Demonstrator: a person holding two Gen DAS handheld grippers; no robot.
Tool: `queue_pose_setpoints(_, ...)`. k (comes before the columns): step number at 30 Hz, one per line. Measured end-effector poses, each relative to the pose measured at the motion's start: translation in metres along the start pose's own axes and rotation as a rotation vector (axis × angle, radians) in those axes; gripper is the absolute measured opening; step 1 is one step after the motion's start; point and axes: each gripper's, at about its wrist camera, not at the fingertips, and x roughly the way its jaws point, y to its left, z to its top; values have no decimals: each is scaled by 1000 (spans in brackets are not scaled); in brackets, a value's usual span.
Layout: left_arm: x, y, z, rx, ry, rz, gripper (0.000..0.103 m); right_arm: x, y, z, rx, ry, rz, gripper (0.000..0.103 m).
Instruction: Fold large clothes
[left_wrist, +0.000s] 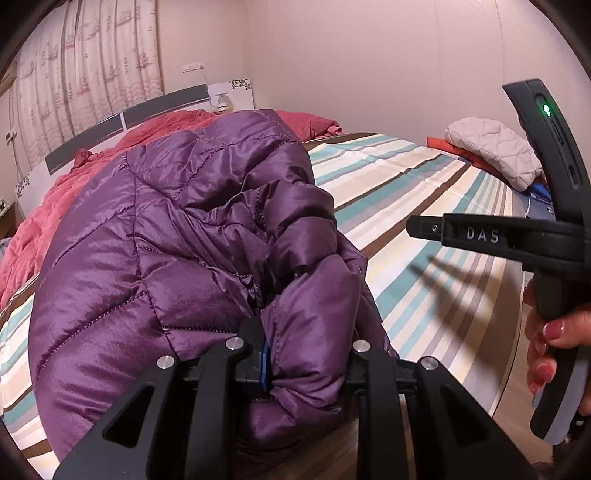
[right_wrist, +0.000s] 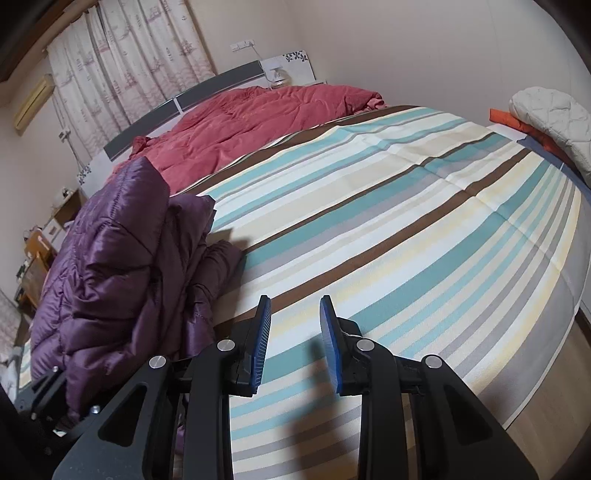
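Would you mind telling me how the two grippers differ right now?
The left gripper is shut on the purple jacket; the right gripper holds nothing, its jaws apart above the striped bedspread. The left's pads are buried in fabric; the right's blue pads show. Both are black.

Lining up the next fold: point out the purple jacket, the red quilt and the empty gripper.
purple jacket (left_wrist: 147, 258), left wrist view, quilted outer panel.
red quilt (right_wrist: 251, 122), right wrist view, middle of its top.
right gripper (right_wrist: 295, 343), right wrist view, open gap between blue pads.
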Motion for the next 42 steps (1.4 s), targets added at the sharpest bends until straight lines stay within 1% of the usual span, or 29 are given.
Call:
queue_pose_setpoints(1, 1, 1, 1, 1, 0, -7, 21, -1, 1, 0, 0, 0, 0, 27)
queue_pose_setpoints(4, -4, 4, 5, -13, -6, -35, 28, -1, 3, 0, -3, -1, 6, 27)
queue_pose_setpoints(7, -10, 5, 12, -22, -11, -81, 40, -2, 6, 0, -5, -1, 10, 27)
queue_pose_setpoints(8, -13, 4, 14, -17, -12, -92, 45, -2, 6, 0, -5, -1, 11, 27)
queue_pose_setpoints(10, -17, 2, 15, -13, -12, -107, 48, -2, 8, -1, -6, 1, 13, 27)
queue_pose_setpoints(12, -28, 4, 17, -36, -33, -147, 55, -2, 9, -1, -8, 3, 16, 27)
queue_pose_setpoints(16, -56, 19, 23, -131, -104, -243, 61, -3, 11, -2, -19, 1, 16, 27)
queue_pose_setpoints(17, -64, 26, 24, -152, -129, -247, 64, -3, 11, -2, -19, 0, 15, 27)
queue_pose_setpoints(19, -74, 40, 25, -185, -164, -230, 66, -4, 12, -2, -23, -3, 12, 27)
queue_pose_setpoints(21, -80, 61, 26, -242, -201, -181, 68, -3, 13, -2, -30, -4, 10, 27)
queue_pose_setpoints(23, -80, 88, 27, -313, -220, -102, 68, -2, 14, -3, -29, -2, 15, 27)
queue_pose_setpoints(26, -69, 119, 27, -398, -212, 3, 69, -6, 17, -1, -35, -8, 26, 27)
queue_pose_setpoints(27, -62, 132, 25, -418, -196, 46, 68, -8, 18, 1, -32, -13, 34, 27)
queue_pose_setpoints(28, -53, 140, 26, -424, -169, 73, 68, -10, 19, 4, -31, -20, 46, 27)
queue_pose_setpoints(29, -45, 144, 25, -422, -142, 89, 67, -14, 23, 8, -34, -30, 59, 27)
queue_pose_setpoints(30, -30, 149, 27, -409, -90, 95, 67, -17, 28, 12, -39, -38, 69, 27)
queue_pose_setpoints(31, -18, 147, 27, -387, -40, 86, 67, -21, 35, 18, -51, -48, 94, 27)
queue_pose_setpoints(32, -11, 141, 27, -343, -23, 108, 68, -23, 41, 22, -61, -55, 110, 27)
queue_pose_setpoints(33, -9, 132, 28, -296, -28, 127, 68, -26, 49, 26, -75, -67, 126, 27)
queue_pose_setpoints(34, -9, 126, 28, -262, -29, 130, 69, -30, 61, 32, -96, -85, 147, 27)
queue_pose_setpoints(36, -5, 109, 24, -189, -22, 126, 69, -33, 78, 41, -126, -102, 182, 27)
queue_pose_setpoints(37, -6, 105, 23, -172, -25, 121, 69, -32, 88, 45, -139, -106, 200, 27)
queue_pose_setpoints(40, -8, 100, 19, -171, -34, 97, 69, -19, 123, 54, -192, -99, 250, 27)
queue_pose_setpoints(42, -11, 101, 17, -181, -41, 81, 69, -6, 139, 56, -215, -72, 249, 27)
